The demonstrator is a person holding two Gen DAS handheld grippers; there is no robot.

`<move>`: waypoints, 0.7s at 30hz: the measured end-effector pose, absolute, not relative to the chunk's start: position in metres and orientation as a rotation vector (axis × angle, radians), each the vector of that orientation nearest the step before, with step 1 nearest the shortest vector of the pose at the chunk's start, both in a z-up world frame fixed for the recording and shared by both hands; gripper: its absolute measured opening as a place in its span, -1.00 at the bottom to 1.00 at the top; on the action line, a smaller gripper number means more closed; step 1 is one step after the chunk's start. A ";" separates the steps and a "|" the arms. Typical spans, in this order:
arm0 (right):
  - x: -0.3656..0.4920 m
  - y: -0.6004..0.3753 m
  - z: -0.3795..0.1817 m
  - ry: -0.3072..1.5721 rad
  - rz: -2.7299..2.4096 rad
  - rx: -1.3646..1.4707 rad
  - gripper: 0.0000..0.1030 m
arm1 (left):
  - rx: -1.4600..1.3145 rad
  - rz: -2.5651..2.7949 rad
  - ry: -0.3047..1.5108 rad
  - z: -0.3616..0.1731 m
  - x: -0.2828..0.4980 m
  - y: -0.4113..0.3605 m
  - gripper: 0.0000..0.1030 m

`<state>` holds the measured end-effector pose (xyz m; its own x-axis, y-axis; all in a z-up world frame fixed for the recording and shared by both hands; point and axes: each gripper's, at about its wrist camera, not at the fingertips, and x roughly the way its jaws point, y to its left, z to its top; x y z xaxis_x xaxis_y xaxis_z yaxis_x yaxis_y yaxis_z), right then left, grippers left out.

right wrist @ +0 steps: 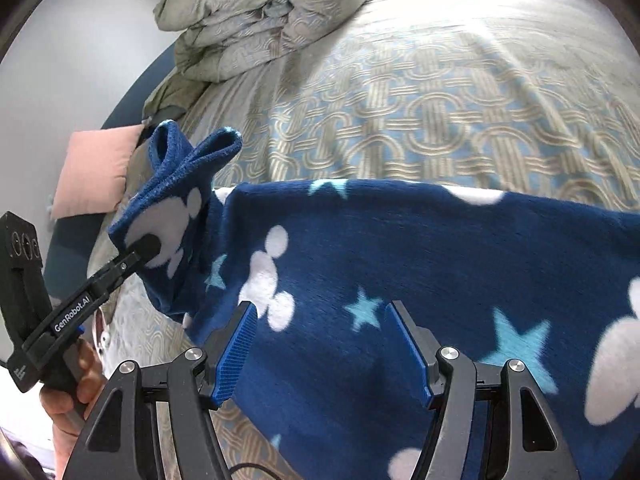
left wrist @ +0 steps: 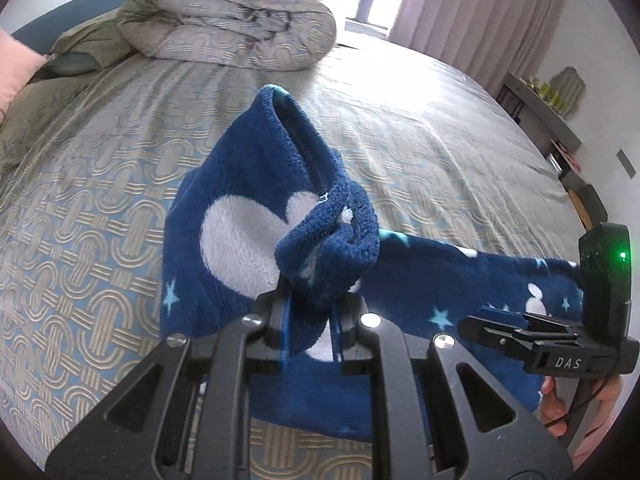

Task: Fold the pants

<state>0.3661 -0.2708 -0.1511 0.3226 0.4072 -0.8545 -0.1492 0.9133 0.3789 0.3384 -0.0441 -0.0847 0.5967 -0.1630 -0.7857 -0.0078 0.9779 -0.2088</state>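
Bedroom, patterned bedspread (left wrist: 100, 208). Left gripper (left wrist: 308, 312) clamps fleece pants (left wrist: 240, 232) cuff, lifted; right gripper (right wrist: 320, 344) jaws spread, gripping nothing. Fold barely begun.

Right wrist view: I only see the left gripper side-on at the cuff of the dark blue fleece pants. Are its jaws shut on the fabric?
Observer: Yes. The left wrist view shows the left gripper from close behind, its jaws shut on a bunched fold of the dark blue fleece pants.
Operator: What is off to the right, outside my picture?
Observer: A pale pink curtain hangs beside a bright window.
Operator: Does my own gripper show there?
Observer: Yes. The right gripper sits at the right edge, with a small green light lit on its body.
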 end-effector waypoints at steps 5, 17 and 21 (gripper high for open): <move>0.359 -0.294 -0.150 1.193 0.356 0.294 0.31 | -0.173 -0.150 0.926 -0.075 0.333 -0.076 -0.66; 0.340 -0.356 -0.138 1.164 0.316 0.390 0.32 | -0.123 -0.288 0.974 -0.090 0.308 -0.153 -0.66; 0.336 -0.364 -0.142 1.177 0.341 0.449 0.32 | -0.098 -0.292 0.985 -0.095 0.303 -0.163 -0.66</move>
